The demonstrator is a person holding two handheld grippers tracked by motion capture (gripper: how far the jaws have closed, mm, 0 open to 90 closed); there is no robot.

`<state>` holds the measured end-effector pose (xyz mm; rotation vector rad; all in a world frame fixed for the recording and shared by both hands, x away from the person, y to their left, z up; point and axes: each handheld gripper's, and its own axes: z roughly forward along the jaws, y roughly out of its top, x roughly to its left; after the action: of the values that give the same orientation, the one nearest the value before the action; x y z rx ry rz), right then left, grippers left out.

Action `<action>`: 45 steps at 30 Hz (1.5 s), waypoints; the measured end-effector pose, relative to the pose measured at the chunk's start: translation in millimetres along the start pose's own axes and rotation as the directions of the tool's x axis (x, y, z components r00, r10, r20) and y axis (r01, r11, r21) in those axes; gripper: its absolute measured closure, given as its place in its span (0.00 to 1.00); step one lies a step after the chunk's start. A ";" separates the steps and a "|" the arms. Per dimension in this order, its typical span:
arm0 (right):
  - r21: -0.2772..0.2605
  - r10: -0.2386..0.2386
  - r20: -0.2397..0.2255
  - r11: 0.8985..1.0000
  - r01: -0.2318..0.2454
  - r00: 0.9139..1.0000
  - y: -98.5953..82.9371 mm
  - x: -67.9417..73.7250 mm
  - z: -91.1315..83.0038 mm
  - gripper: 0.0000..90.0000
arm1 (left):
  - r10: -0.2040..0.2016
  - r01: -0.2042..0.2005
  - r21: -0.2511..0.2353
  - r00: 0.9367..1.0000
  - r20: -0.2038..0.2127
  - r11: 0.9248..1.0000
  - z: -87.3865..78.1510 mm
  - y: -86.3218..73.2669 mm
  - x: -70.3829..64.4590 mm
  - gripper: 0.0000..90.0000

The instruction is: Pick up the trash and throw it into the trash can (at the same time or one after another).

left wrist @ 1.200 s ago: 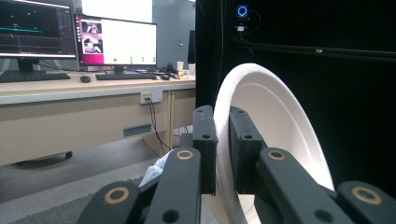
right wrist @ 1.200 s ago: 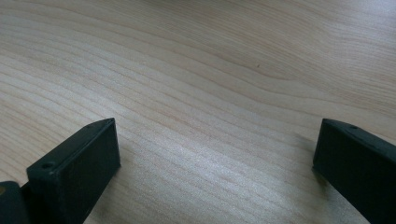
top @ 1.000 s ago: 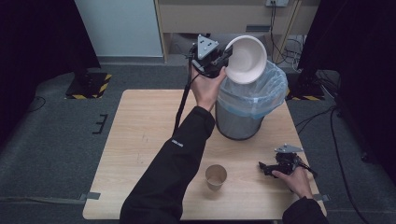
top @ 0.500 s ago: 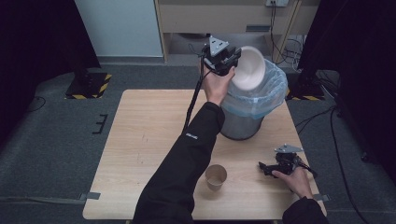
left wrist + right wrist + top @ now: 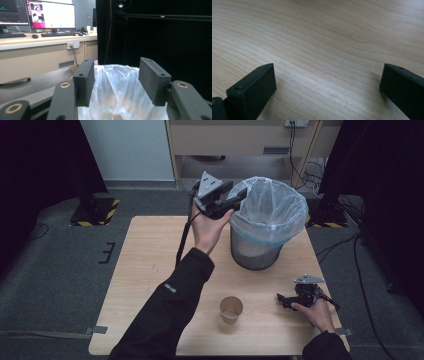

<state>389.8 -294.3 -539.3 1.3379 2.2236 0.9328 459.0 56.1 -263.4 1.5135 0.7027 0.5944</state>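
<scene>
The left gripper (image 5: 239, 200) is being held aloft at the rim of the bin (image 5: 264, 227), with its jaws standing apart and nothing between them. In the left gripper view, the clear liner bag (image 5: 122, 90) is being looked down upon directly ahead of and below the spread jaws, so the bin's mouth lies just in front of that gripper. The right gripper (image 5: 284, 300) is being rested low on the table (image 5: 150, 265), its jaws likewise parted, with bare wood grain lying between them in the right gripper view.

The paper cup (image 5: 231, 309) is standing upright on the table, mouth upward, so its long axis is running vertically. It is lying to the left of the right gripper and near it, at about the same depth on the table, whereas it is well apart from the left gripper, far below and behind it toward the person. The right gripper is therefore being judged the nearer one for a pick, with a level sideways approach being called for so that the jaws close across the cup's wall.

Nothing is standing between the right gripper and the cup. The bin is sitting beyond both, further out from the person, and the left forearm (image 5: 170, 315) is crossing the table just beyond the cup's far side, which may be crowding any reach from that direction.
</scene>
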 end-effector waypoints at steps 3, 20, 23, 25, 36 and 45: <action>-0.001 -0.002 0.002 1.000 0.002 1.000 0.0 -0.1 0.0 0.01 | 0.010 -0.010 0.021 1.000 0.002 1.000 -29.8 -11.2 2.3 0.47; 0.001 0.000 0.002 1.000 0.000 1.000 -0.3 0.5 -0.3 0.01 | -0.048 0.030 0.261 0.997 0.063 0.965 -106.8 -132.5 -16.8 0.41; 0.001 0.000 0.002 1.000 0.000 1.000 -0.3 0.5 -0.3 0.01 | -0.063 0.034 0.316 0.995 0.081 0.948 -103.6 -156.5 -25.1 0.40; 0.001 0.000 0.002 1.000 0.000 1.000 -0.3 0.5 -0.3 0.01 | -0.074 0.038 0.346 0.993 0.091 0.938 -100.6 -168.9 -30.1 0.40; 0.001 0.000 0.002 1.000 0.000 1.000 -0.3 0.5 -0.3 0.01 | -0.124 0.034 0.496 0.981 0.150 0.868 -88.7 -222.3 -46.7 0.44; 0.002 0.000 0.002 1.000 0.000 1.000 -0.2 0.4 -0.3 0.01 | -0.156 0.036 0.556 0.973 0.169 0.830 -86.1 -232.6 -48.8 0.69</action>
<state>389.2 -294.1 -539.3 1.3383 2.2237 0.9297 345.0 81.0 -487.5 2.0268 0.8241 0.1432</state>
